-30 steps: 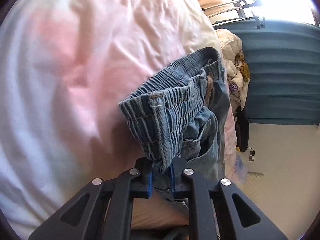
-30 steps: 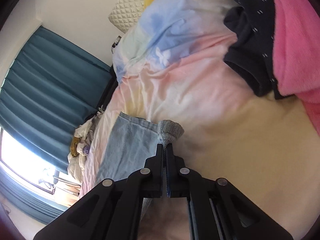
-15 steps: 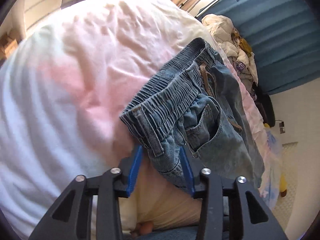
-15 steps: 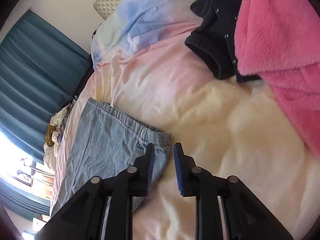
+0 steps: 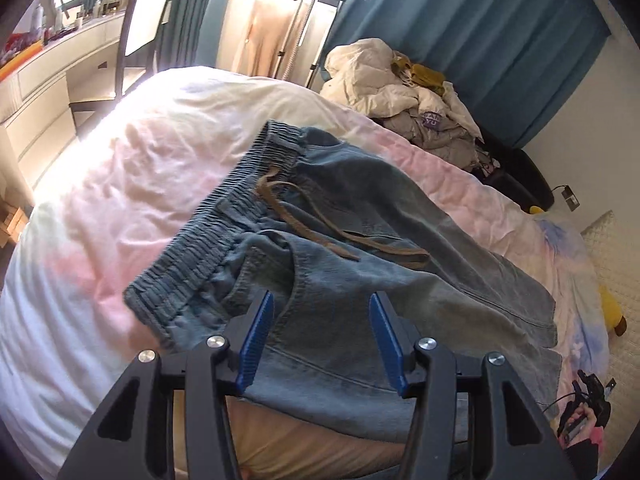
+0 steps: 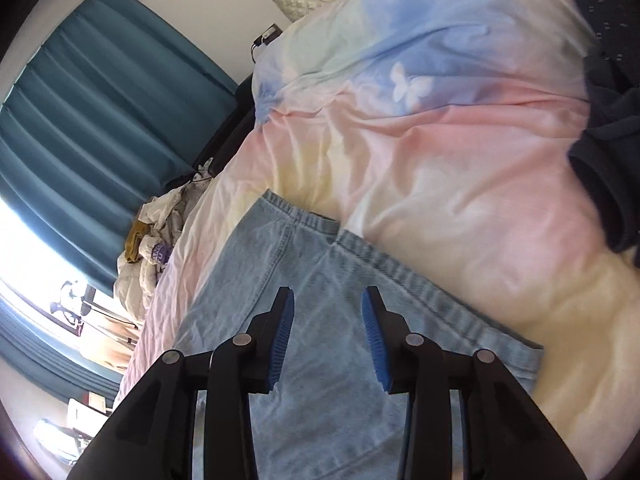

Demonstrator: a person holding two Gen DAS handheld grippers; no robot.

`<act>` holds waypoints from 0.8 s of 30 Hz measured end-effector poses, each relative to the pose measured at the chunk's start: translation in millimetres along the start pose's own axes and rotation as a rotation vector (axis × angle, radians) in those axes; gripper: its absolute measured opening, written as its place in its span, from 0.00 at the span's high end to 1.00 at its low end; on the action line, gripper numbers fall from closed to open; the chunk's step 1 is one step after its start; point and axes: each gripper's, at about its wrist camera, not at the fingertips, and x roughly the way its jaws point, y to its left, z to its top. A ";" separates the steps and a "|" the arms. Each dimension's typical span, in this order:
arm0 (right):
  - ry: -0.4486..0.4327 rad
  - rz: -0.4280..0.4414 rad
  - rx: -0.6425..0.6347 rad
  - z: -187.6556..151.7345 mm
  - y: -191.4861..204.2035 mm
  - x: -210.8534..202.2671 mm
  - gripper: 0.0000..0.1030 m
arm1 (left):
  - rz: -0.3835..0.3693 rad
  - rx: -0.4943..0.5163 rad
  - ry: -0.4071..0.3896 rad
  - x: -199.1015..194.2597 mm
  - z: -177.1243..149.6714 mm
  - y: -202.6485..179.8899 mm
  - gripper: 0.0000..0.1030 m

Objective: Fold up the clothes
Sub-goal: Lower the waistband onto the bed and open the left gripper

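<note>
Pastel bedding (image 5: 120, 184) covers the bed, and the denim trousers (image 5: 360, 240) lie spread flat on it, waistband toward the teal curtain (image 5: 500, 40). Above the trousers, the left gripper (image 5: 320, 336) and right gripper (image 6: 327, 336) both gape wide, holding nothing.

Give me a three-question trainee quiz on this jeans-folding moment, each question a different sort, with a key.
1. True or false: the left tool is clamped on the jeans.
2. Multiple choice: the brown drawstring lies (A) on the front of the jeans below the waistband, (B) on the floor, (C) over the clothes rack.
3. Fill in: the right tool hangs open above the jeans' ____ ends.

Key: 1 false, both tools are open and hold nothing; 2 A; 3 leg, whose hems lie flat on the pastel duvet.
</note>
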 end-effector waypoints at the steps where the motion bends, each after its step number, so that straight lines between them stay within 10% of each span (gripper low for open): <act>1: 0.017 0.014 0.004 3.4 6.1 11.6 0.66 | -0.002 0.012 0.006 8.1 -0.7 -14.2 0.50; 9: 0.117 0.017 0.008 24.0 21.6 104.6 0.65 | 0.005 0.163 0.102 85.9 -20.0 -110.0 0.50; 24: 0.161 -0.072 0.031 39.4 17.6 183.1 0.62 | 0.092 0.346 0.191 159.4 -62.4 -166.8 0.50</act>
